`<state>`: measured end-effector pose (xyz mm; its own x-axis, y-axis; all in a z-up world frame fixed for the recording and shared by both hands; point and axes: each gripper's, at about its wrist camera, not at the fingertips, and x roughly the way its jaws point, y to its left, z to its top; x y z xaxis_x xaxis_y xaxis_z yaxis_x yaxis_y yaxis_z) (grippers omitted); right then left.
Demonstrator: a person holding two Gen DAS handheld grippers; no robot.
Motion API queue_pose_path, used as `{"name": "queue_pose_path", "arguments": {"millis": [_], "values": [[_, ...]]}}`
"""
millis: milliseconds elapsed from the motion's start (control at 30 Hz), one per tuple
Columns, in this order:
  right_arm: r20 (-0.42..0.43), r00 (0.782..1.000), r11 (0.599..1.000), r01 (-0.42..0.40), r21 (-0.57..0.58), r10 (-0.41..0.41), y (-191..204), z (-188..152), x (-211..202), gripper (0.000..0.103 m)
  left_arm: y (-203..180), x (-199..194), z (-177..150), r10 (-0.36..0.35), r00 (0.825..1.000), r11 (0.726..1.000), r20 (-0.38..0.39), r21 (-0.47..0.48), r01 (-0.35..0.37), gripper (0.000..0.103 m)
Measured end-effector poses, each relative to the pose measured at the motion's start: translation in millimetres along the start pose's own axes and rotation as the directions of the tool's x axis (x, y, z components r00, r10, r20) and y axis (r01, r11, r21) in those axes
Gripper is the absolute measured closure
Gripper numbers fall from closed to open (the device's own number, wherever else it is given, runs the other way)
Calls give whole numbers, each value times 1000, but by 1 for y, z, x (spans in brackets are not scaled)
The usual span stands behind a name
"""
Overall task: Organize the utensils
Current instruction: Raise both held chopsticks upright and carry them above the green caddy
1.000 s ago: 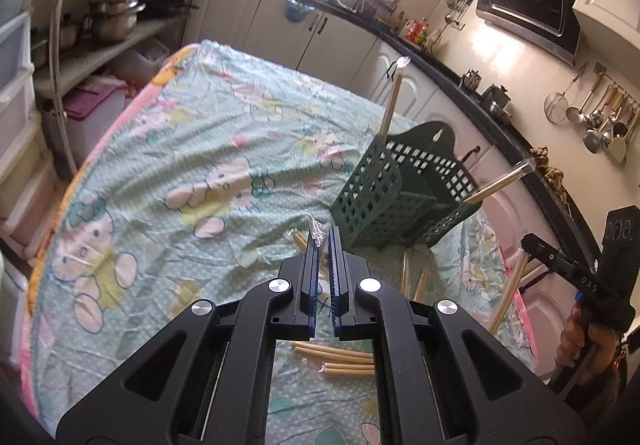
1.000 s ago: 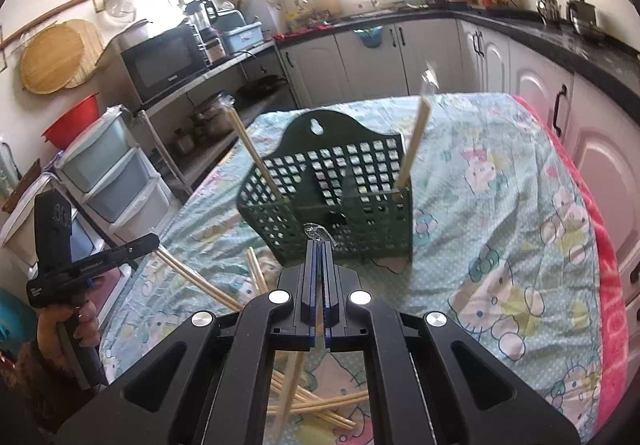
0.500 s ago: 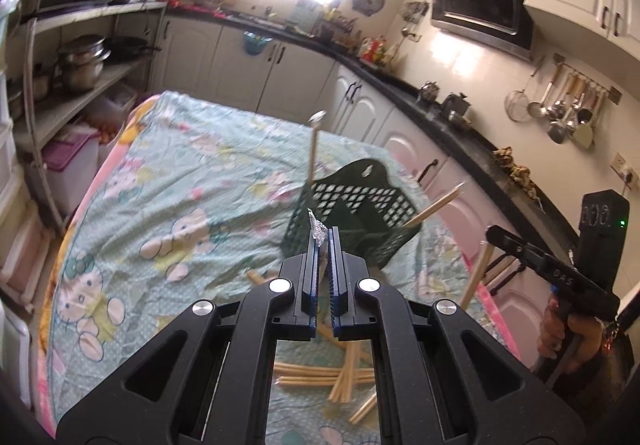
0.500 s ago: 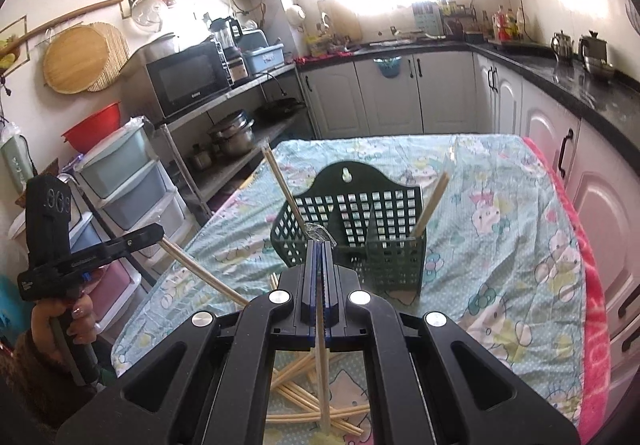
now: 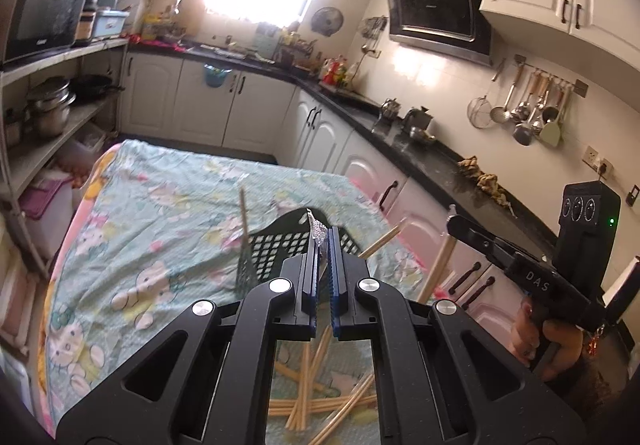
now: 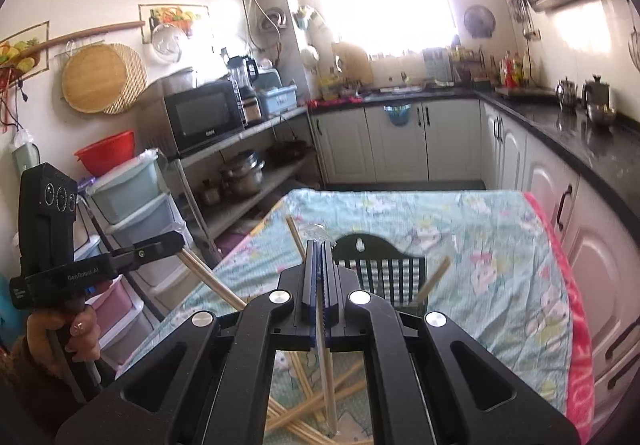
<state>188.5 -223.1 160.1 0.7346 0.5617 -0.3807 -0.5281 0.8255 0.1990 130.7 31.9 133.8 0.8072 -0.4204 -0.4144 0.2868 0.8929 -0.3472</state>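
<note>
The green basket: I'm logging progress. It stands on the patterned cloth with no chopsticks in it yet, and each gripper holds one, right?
Not quite. The green basket already holds two chopsticks, as the right wrist view shows. It does stand on the patterned cloth, and the left gripper and right gripper each hold one.

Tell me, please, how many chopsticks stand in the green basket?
2: one chopstick at the basket's left end, one at its right; the jaws may hide more.

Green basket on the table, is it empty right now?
No. Two wrapped chopsticks stand tilted inside the green slotted basket, one at each end.
</note>
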Motion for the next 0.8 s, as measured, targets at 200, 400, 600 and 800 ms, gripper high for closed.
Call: {"name": "queue_pose_path", "arguments": {"millis": [200,400,600,800], "values": [[54,999,1000,2,-18,-1,2,15,-6,101,-13,0,17,-13,1000,1000,27,26,12,101],[89,996,999,8,-33,-5,1,26,-7,101,-16,-3,31,-8,999,999,51,42,6,101],[145,989,998,24,-62,-15,1,44,-7,101,-18,-6,49,5,996,999,84,53,-9,101],[197,980,996,34,-78,-18,2,66,-3,101,-15,-7,65,21,994,998,106,61,-27,101]]}}
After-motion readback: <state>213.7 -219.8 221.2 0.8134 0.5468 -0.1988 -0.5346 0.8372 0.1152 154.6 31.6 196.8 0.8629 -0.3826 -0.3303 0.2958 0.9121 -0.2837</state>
